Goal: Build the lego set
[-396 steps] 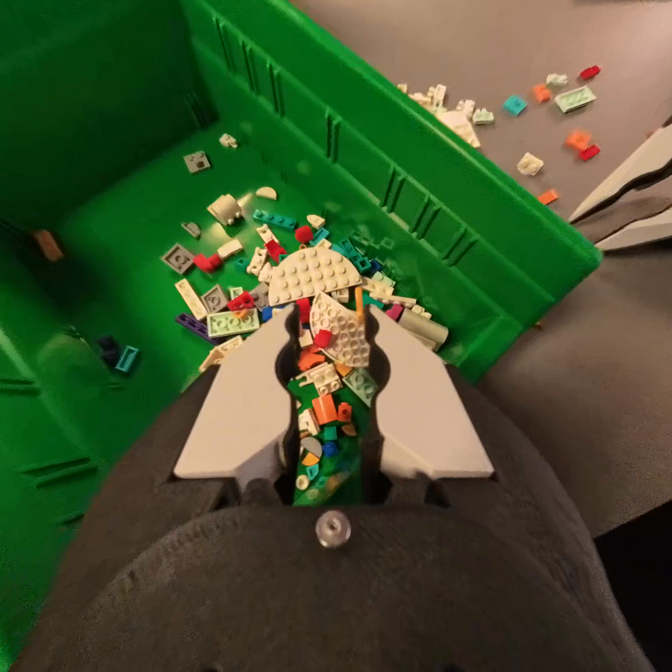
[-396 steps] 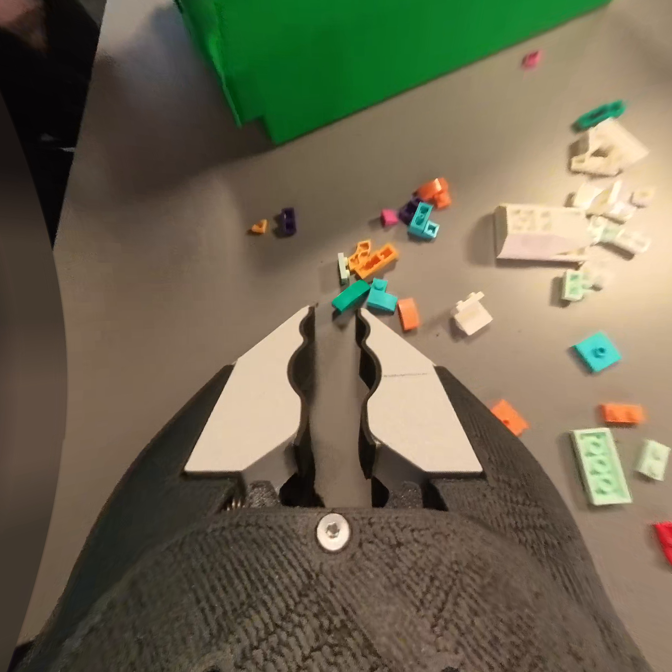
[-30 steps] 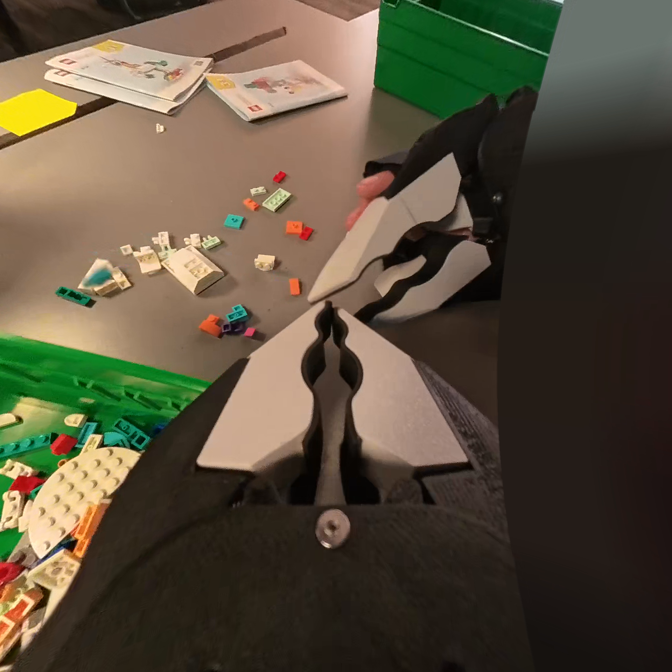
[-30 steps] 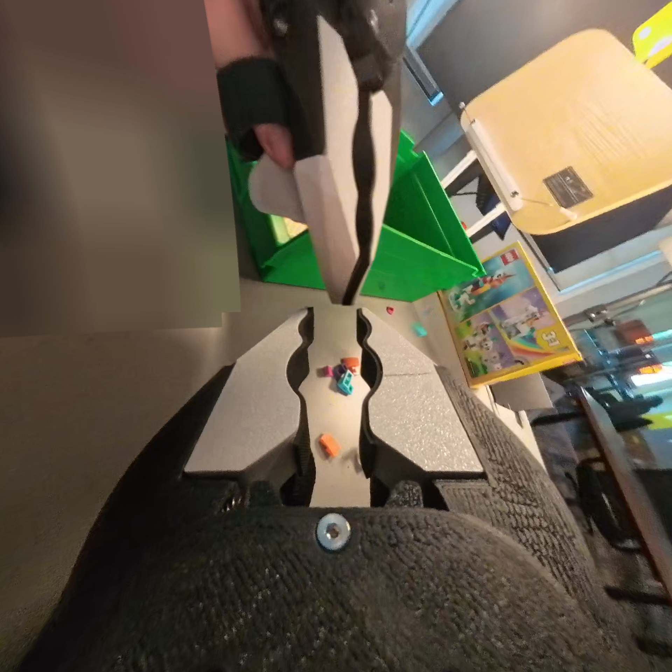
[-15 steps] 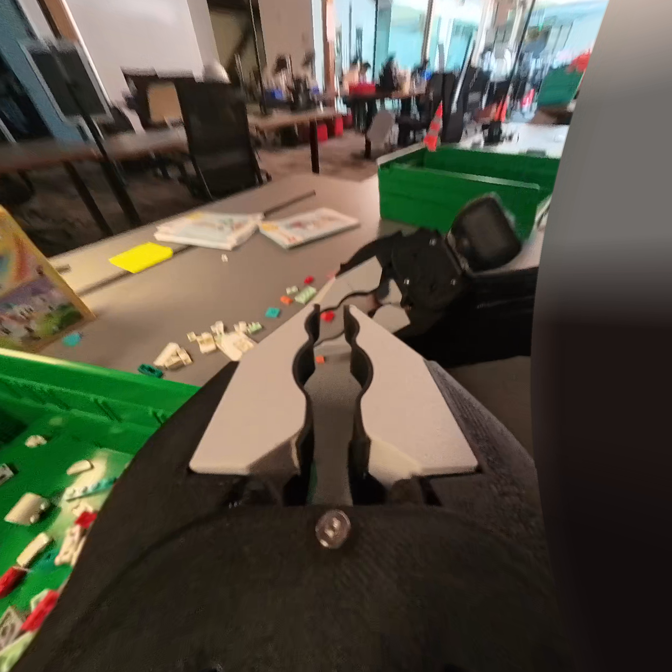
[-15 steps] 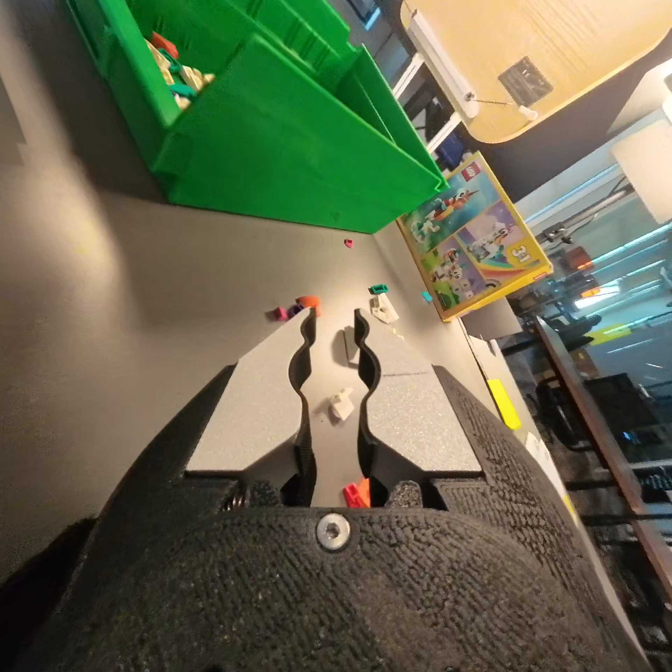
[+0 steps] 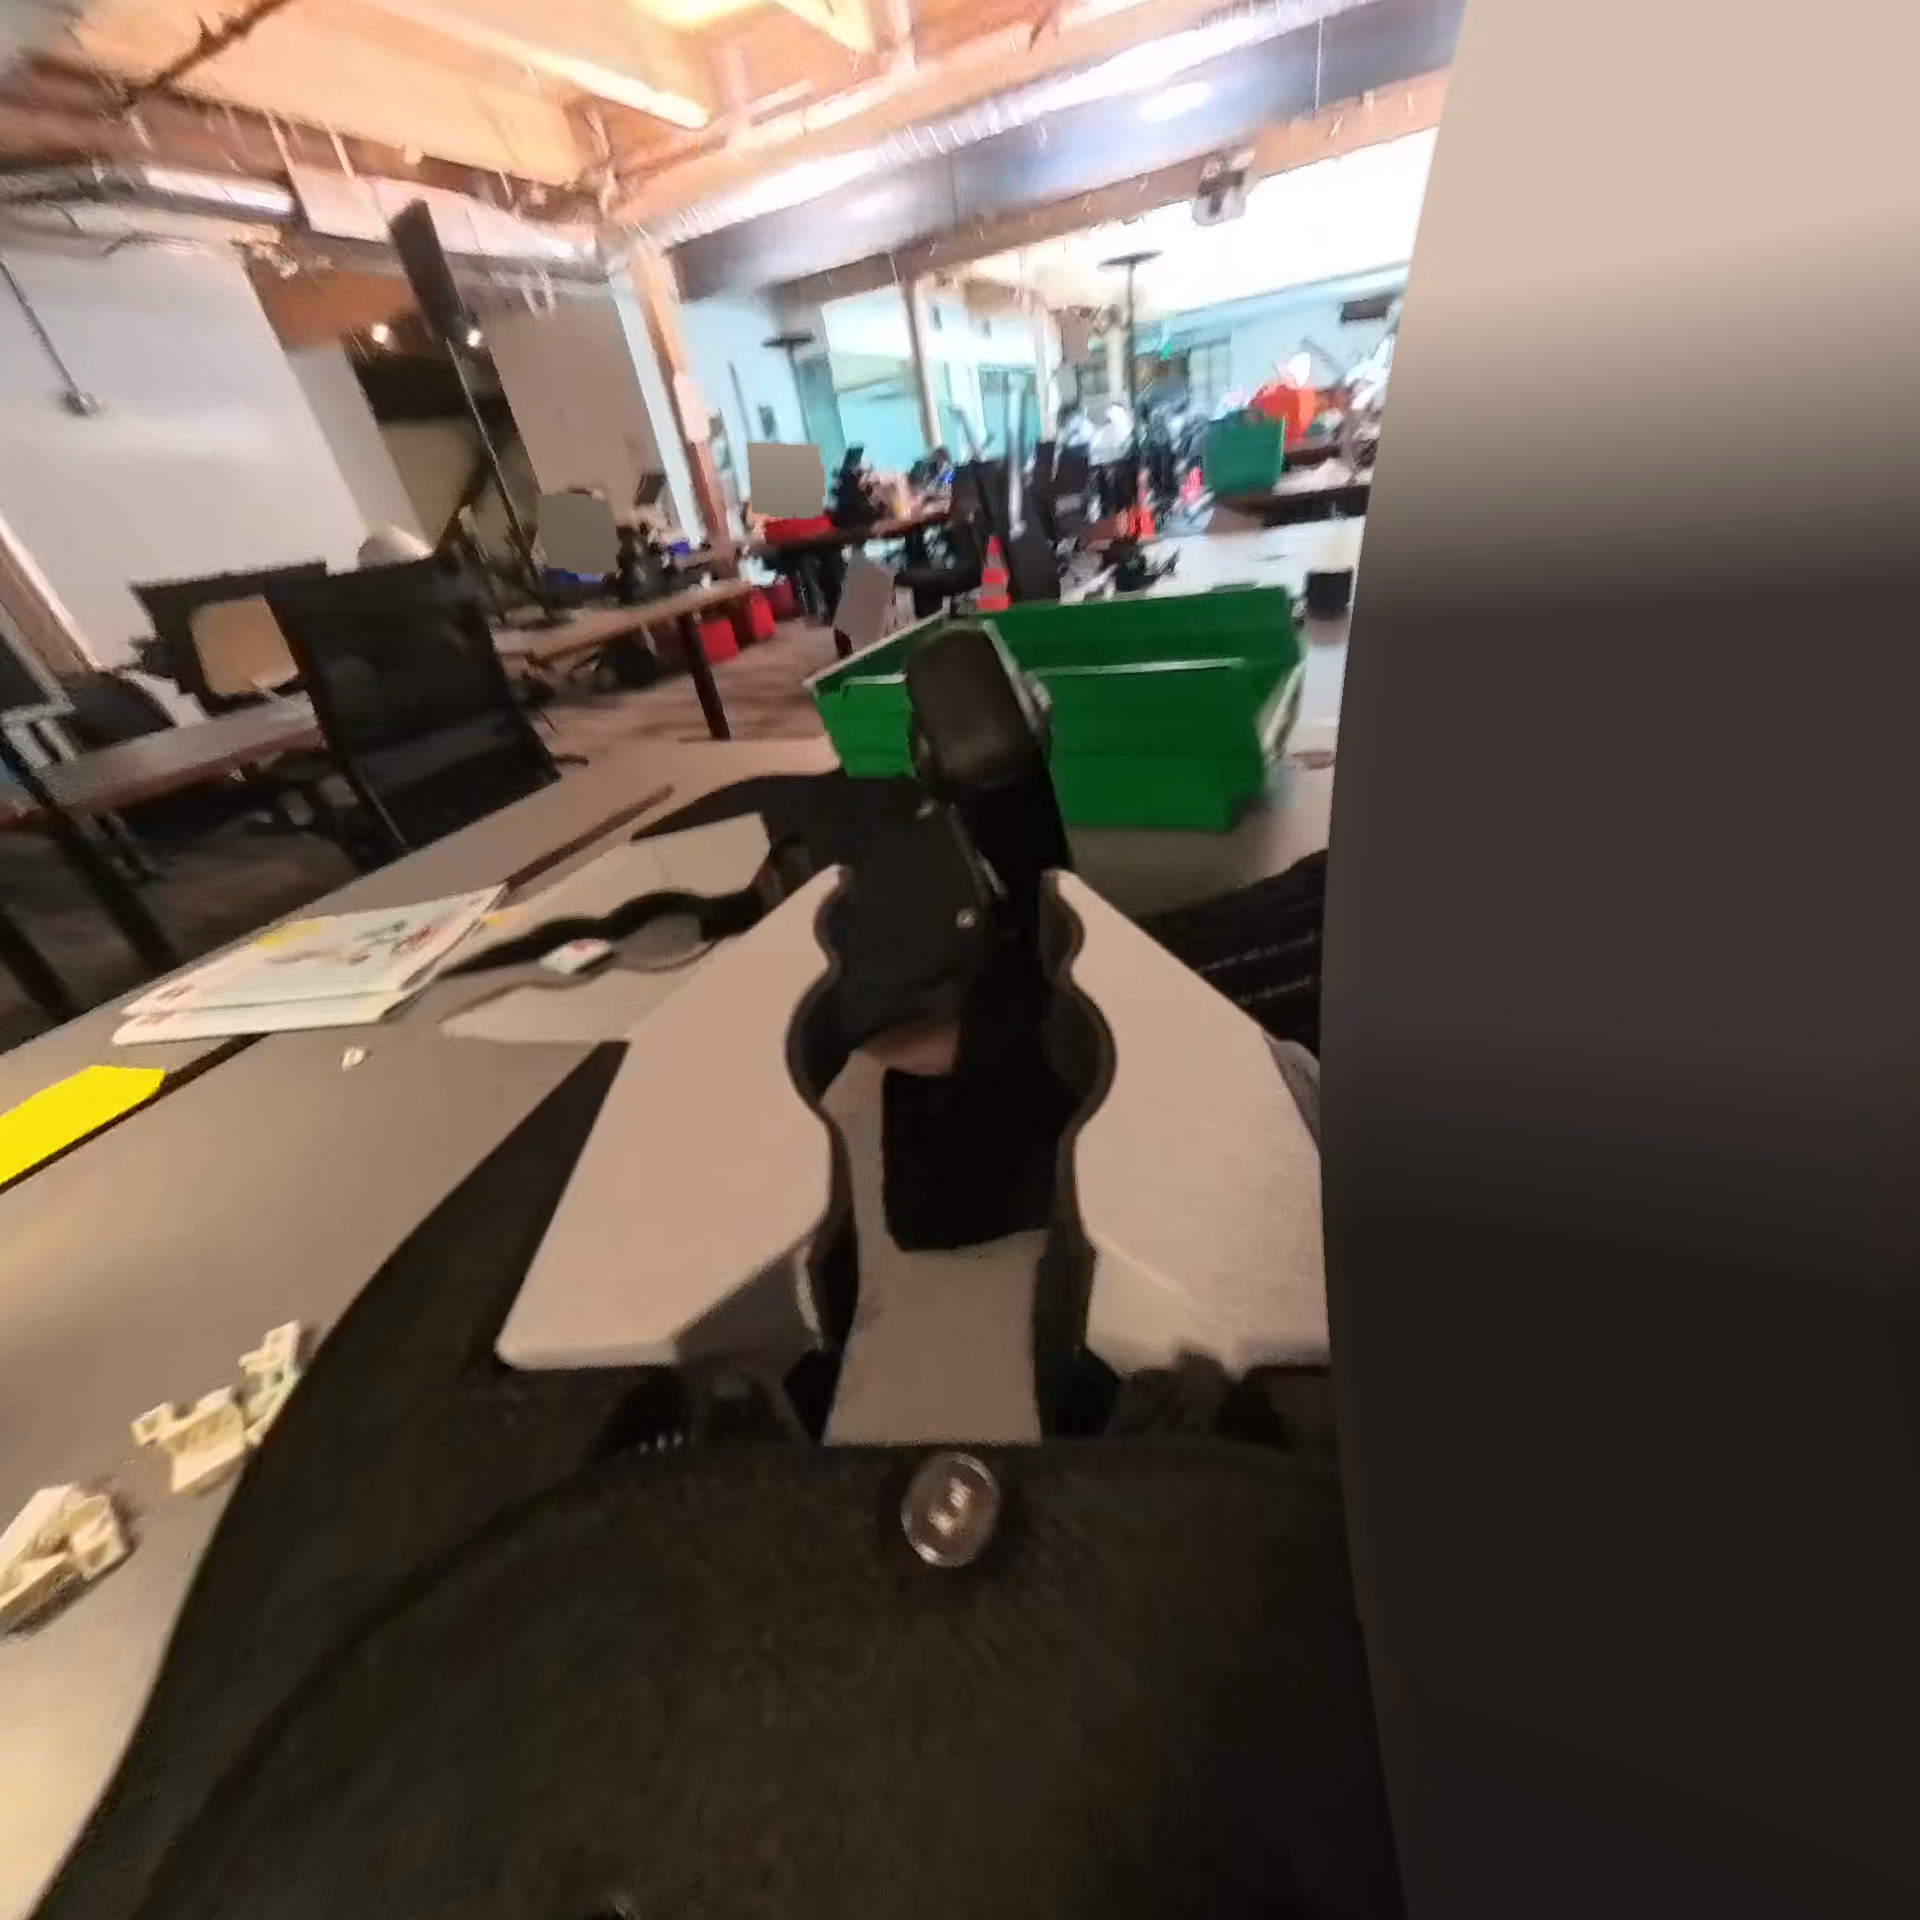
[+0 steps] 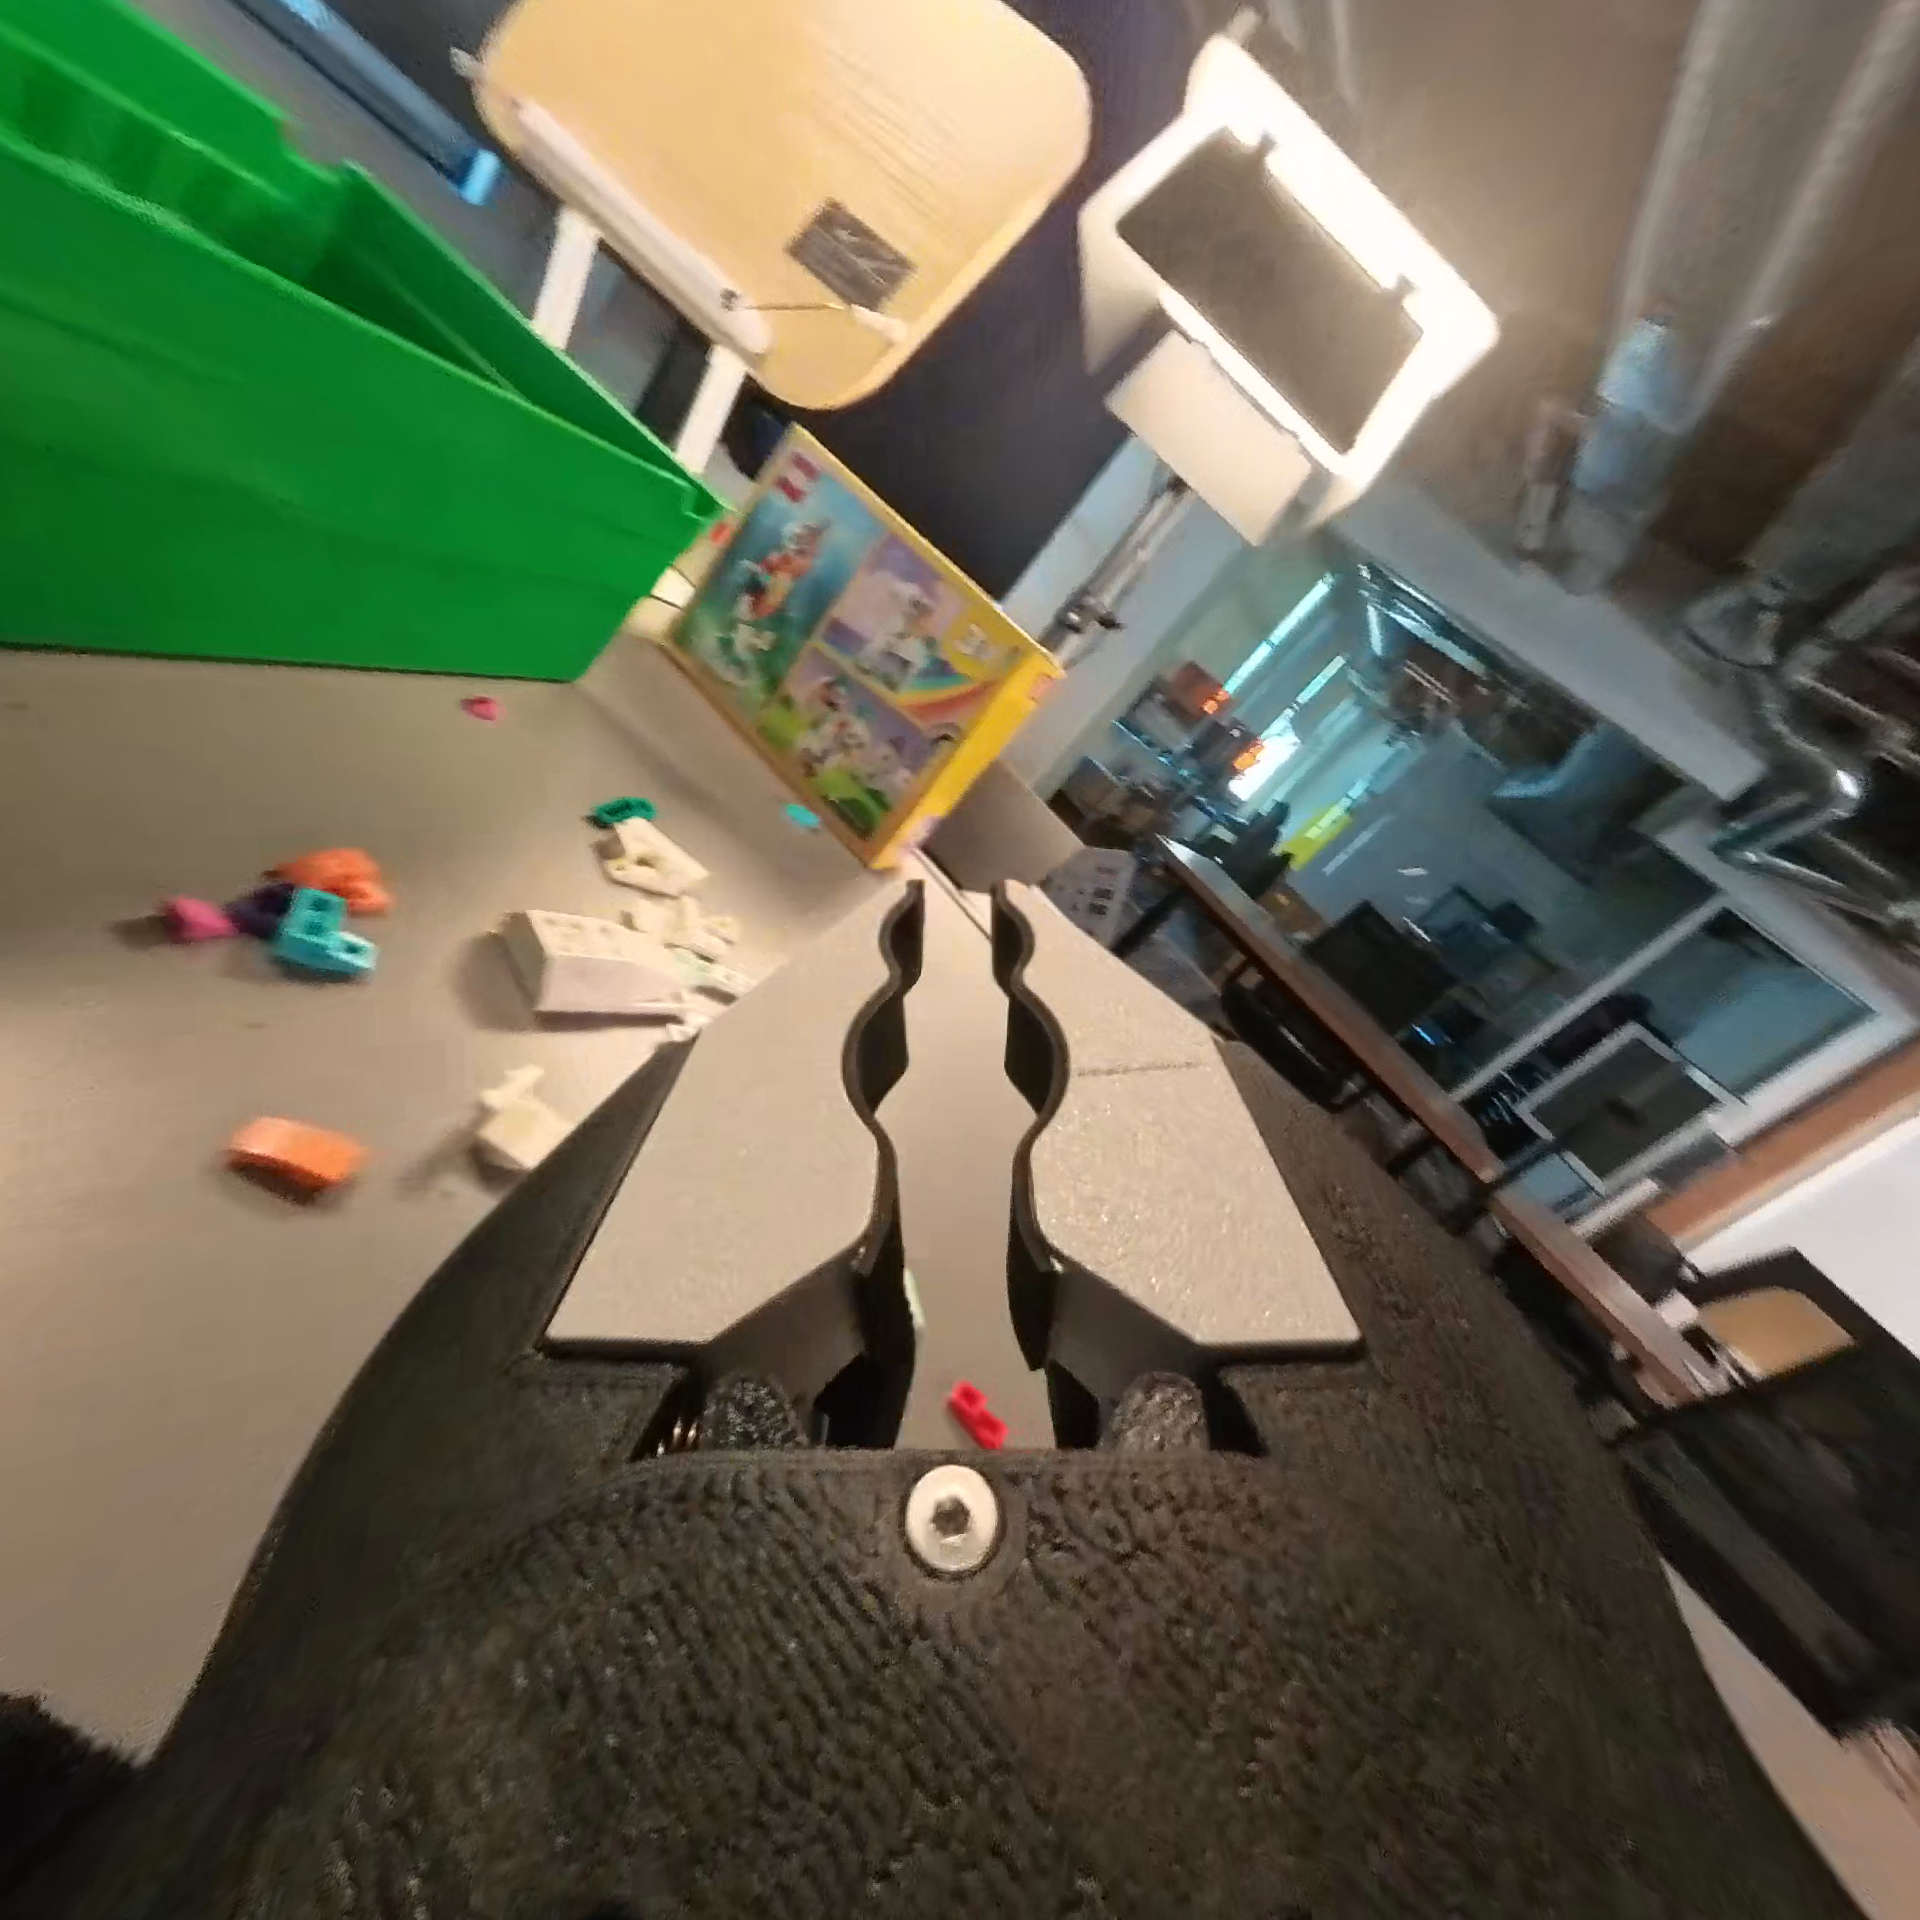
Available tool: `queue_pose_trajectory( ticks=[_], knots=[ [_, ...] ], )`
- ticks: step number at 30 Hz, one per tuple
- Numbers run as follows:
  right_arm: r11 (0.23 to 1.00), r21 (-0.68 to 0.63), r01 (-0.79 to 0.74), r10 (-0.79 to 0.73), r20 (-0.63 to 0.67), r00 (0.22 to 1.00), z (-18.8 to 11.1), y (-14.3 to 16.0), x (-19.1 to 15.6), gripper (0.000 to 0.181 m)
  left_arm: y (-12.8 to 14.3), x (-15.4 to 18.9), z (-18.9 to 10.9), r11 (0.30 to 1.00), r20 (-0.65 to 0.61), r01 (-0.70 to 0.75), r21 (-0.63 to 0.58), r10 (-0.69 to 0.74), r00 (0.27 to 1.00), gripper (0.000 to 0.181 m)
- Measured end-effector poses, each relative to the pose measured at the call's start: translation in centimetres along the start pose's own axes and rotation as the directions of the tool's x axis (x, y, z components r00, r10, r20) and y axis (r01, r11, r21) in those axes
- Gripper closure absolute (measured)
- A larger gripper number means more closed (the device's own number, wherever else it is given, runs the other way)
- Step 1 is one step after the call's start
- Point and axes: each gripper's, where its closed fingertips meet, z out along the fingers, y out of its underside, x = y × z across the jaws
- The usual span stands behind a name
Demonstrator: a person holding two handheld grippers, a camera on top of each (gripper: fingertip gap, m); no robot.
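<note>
My left gripper (image 7: 945, 894) is open and empty, raised and pointing across the grey table (image 7: 260, 1195) into the room. Between its fingers I see the right gripper's black body (image 7: 966, 831) low over the table, its grey fingers (image 7: 675, 883) pointing left. My right gripper (image 8: 958, 896) is open a little and empty, tilted, low over the table. Loose bricks lie to its left: an orange one (image 8: 296, 1148), a white one (image 8: 514, 1122), a white sloped piece (image 8: 582, 961) and a teal one (image 8: 317, 935). A small red brick (image 8: 977, 1413) shows between the finger bases.
A green bin (image 8: 260, 499) stands at the table's left in the right wrist view, a yellow picture box (image 8: 862, 644) beyond it. Stacked green bins (image 7: 1143, 707), booklets (image 7: 312, 961), a yellow sheet (image 7: 62, 1117) and white bricks (image 7: 208, 1423) are on the table. Chairs and desks stand behind. Across from one pair of fingers to the other is roughly 15 cm.
My left gripper has swung up from the green bin and bricks to face the room, and its jaws have spread wider. My right gripper has turned further away from the green bin.
</note>
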Motion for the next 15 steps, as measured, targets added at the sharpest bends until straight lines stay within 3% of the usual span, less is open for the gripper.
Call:
queue_pose_trajectory(
  ticks=[1,4,8,12,15],
  knots=[
    [1.0,-0.015,-0.015,0.015,-0.026,1.0,0.0,0.6,0.8,0.17,0.7,-0.9,0.8,1.0,0.033,0.004,-0.026,-0.003,0.999,0.142],
    [0.996,-0.068,-0.056,0.048,-0.109,0.993,0.0,2.3,3.0,0.17,3.1,-4.0,2.4,0.994,0.124,0.081,-0.07,-0.072,0.99,0.126],
    [0.988,-0.097,-0.12,0.1,-0.194,0.976,-0.4,3.6,4.9,0.17,4.8,-7.0,2.5,0.974,0.152,0.221,-0.052,-0.211,0.966,0.134],
    [0.984,-0.139,-0.116,0.08,-0.243,0.967,-0.5,4.7,5.9,0.168,5.7,-10.1,1.6,0.992,0.287,0.116,-0.056,-0.095,0.953,0.123],
    [0.984,-0.15,-0.094,0.047,-0.294,0.955,-0.7,5.1,7.0,0.165,6.3,-13.1,0.1,0.995,0.446,0.068,-0.08,-0.025,0.895,0.11]
  ],
)
